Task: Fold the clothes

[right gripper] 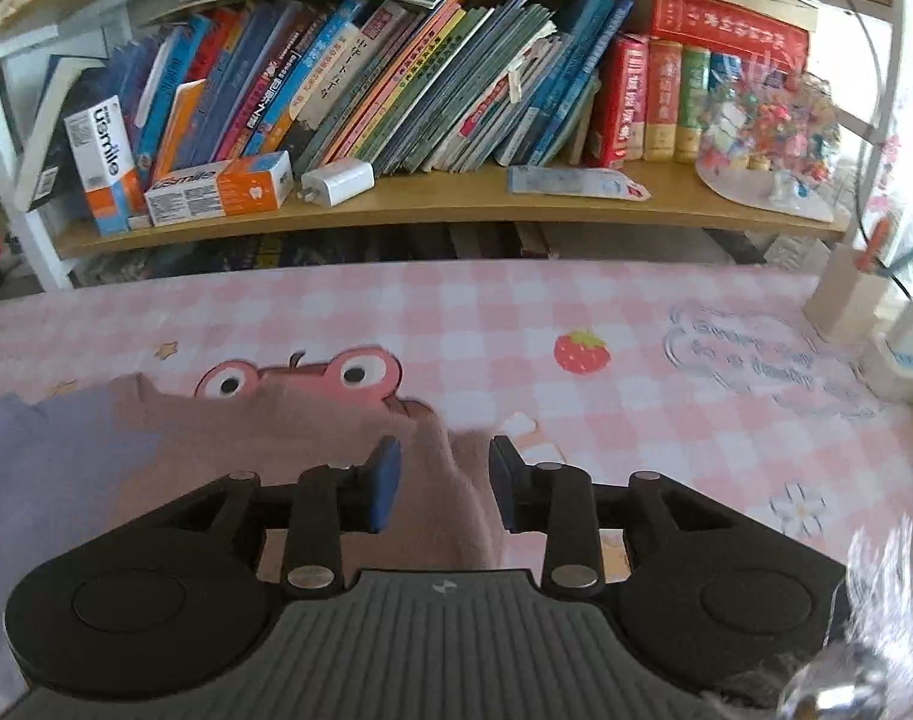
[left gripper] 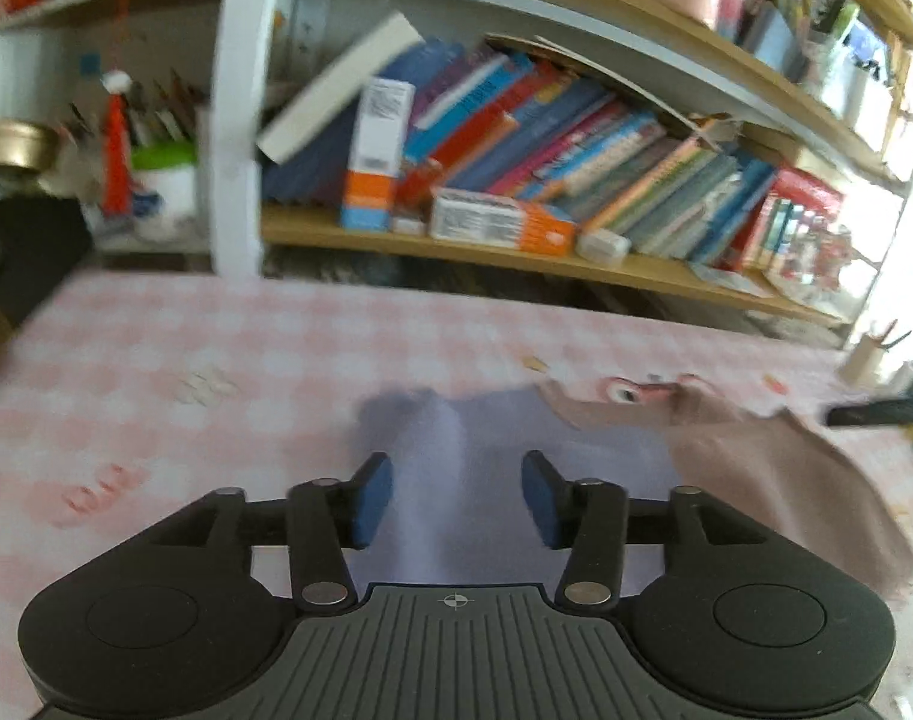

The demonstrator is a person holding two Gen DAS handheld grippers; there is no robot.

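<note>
Now – left gripper [left gripper: 456,495] jaws apart, unloaded | right gripper [right gripper: 441,483] likewise | garment [right gripper: 312,456] flat

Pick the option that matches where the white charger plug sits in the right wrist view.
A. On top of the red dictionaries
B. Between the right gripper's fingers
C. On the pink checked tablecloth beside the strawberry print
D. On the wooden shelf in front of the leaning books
D: the white charger plug lies on the wooden shelf, just right of the orange and white toothpaste box, in front of the leaning books.
</note>
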